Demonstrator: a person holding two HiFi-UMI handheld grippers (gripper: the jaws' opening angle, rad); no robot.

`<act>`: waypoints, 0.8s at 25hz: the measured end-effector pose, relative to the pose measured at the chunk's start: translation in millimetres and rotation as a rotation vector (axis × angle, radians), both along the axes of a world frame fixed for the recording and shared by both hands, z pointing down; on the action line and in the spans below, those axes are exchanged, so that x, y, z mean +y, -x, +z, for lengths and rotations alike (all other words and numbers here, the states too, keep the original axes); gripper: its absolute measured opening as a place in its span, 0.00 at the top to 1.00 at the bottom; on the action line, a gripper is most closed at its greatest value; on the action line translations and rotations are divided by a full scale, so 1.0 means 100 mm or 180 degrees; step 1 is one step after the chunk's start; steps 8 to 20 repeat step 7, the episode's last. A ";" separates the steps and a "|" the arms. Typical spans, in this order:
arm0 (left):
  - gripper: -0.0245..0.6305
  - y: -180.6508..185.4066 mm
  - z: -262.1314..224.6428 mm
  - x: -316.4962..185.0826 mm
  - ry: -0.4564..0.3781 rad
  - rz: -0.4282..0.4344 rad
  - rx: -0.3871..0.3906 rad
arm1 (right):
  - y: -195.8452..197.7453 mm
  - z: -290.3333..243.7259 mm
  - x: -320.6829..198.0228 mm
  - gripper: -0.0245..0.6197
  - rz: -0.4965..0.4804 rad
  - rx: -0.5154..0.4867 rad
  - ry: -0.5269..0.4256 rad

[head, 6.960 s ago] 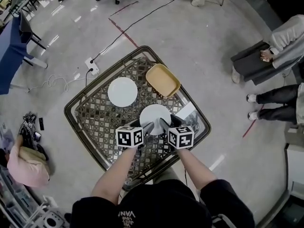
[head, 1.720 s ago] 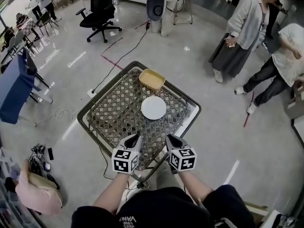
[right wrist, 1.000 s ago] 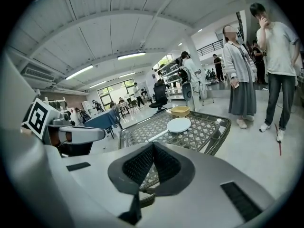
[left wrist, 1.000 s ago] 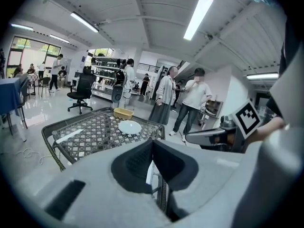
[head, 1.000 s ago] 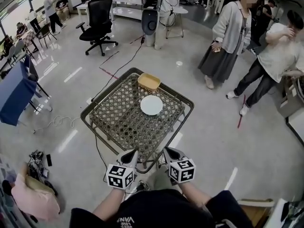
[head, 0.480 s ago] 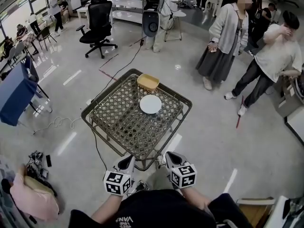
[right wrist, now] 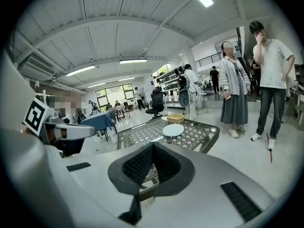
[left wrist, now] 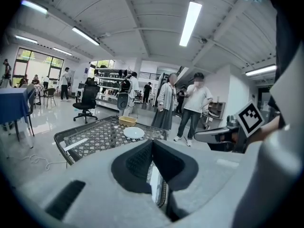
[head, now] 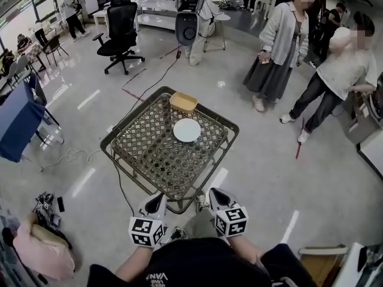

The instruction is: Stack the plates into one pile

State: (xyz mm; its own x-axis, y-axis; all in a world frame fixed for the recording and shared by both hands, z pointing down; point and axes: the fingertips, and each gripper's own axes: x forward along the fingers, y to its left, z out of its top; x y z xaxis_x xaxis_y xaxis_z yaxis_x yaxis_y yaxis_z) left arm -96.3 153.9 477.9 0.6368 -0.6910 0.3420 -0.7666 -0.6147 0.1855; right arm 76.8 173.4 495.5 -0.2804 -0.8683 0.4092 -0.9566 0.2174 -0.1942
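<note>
**Inspector:** Position of the task item?

**Assistant:** The white round plate (head: 187,130) lies flat on the square woven-lattice counter with a dark rim (head: 143,154), toward its far side. From above it reads as a single disc. Whether other plates lie beneath it cannot be told. A shallow yellow rectangular dish (head: 183,101) sits just beside it, at the far corner.

**Inspector:** Left claw?

**Assistant:** The left claw (head: 157,201) is clenched, its dark pads pressed together with nothing between them. It is held to the left of the counter's near corner, well apart from the plate.

**Inspector:** Right claw?

**Assistant:** The right claw (head: 213,194) is likewise clenched and empty, on the other side of that same corner. Both claws point toward the counter, tilted slightly downward. Neither touches the plate or the dish.

**Inspector:** Surroundings?

**Assistant:** The counter stands on a glossy grey floor (head: 251,172). Beyond it to the right stand a person in a grey cardigan (head: 278,46) and a person in a white shirt (head: 335,76). A black wheeled office chair (head: 121,26) is at the far left, and a blue-draped table (head: 15,115) is at the left edge. A dark cable (head: 149,76) runs across the floor from the counter's far side.
</note>
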 end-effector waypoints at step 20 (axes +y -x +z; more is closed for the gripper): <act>0.93 0.08 -0.01 0.07 -0.0021 0.0015 -0.0022 | 0.08 -0.04 0.04 0.96 -0.0005 -0.0034 -0.0035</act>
